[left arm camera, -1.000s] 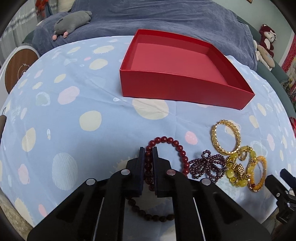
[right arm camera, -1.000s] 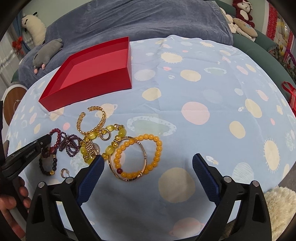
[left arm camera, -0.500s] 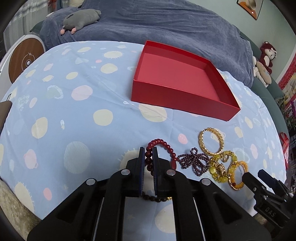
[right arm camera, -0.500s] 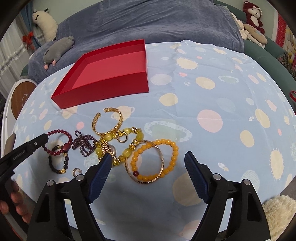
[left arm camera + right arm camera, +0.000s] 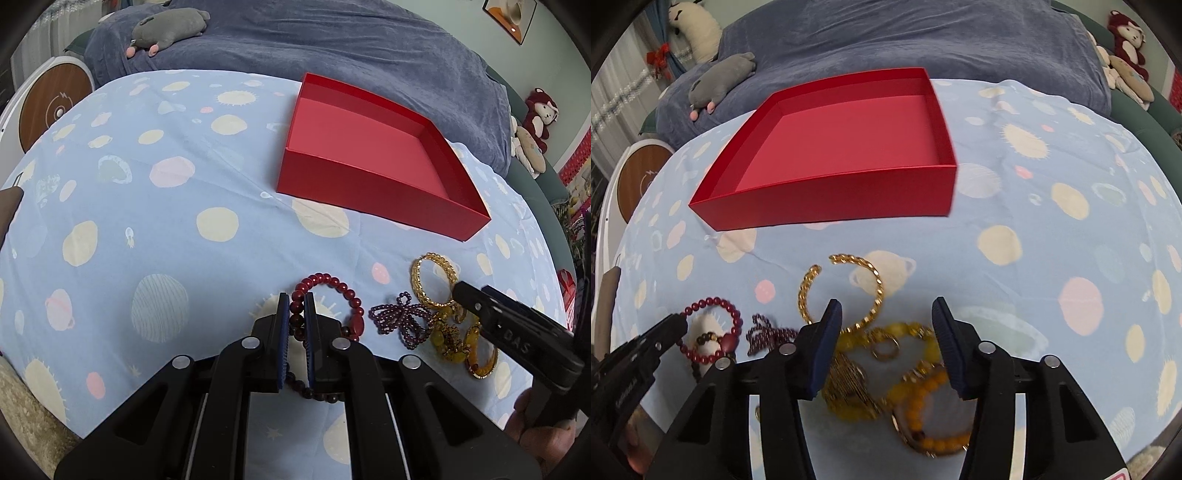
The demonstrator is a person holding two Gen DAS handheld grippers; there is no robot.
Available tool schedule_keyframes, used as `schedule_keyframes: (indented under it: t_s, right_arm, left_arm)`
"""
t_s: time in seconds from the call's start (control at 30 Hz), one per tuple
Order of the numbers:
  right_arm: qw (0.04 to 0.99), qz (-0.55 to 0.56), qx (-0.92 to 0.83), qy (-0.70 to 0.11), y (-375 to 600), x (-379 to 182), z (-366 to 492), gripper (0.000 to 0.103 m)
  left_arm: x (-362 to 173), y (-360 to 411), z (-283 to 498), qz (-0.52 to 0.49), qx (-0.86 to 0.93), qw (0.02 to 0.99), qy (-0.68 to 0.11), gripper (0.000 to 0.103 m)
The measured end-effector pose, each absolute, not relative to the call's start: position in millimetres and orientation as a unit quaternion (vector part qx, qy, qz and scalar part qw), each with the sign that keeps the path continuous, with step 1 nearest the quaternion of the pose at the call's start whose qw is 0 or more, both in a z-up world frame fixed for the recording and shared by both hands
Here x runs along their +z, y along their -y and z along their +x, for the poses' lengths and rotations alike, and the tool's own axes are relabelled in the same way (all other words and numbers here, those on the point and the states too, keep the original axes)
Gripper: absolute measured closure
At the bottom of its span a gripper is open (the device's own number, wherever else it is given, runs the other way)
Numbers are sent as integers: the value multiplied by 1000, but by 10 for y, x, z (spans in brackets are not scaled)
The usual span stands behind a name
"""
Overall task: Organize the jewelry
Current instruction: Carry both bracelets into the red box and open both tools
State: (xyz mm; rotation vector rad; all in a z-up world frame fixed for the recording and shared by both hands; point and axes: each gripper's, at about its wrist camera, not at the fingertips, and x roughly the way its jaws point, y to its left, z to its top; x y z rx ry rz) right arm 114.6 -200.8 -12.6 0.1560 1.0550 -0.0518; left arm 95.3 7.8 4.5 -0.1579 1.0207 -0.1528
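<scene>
One red box [image 5: 827, 199] sits upper centre, empty. The left gripper [image 5: 295, 302] is clamped on one red bracelet [image 5: 325, 280] at lower centre. The right gripper [image 5: 886, 314], jaws half apart and just closing, straddles a yellow bead bracelet [image 5: 905, 328]; one gold cuff [image 5: 875, 291], one purple bow [image 5: 399, 317] and one orange bracelet [image 5: 923, 398] lie beside it.

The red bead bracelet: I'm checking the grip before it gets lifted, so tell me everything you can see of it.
The red bead bracelet is a loop of round, glossy dark-red beads with one larger oval bead. It lies on the spotted blue cloth, left of the purple bead piece and apart from it. The left tongs are shut on its left side, pads pressing the strand. A darker bead strand shows beside it; whether they are joined is unclear.
</scene>
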Motion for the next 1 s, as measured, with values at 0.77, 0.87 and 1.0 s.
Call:
schedule_keyframes:
  t_s: [0.77,0.87,1.0]
  right_arm:
    - [878,68,6,-473,2126,433,1110,99]
    - [886,63,6,-460,2195,637,1252,99]
    - [891,68,12,-448,2275,810,1629,99]
  left_arm:
    - [790,28,1117,-85,-130,878,-454,95]
    - [1028,81,1279,-80,-147,882,-441,95]
    - [1308,230,1623,-61,-168,892,-415,95]
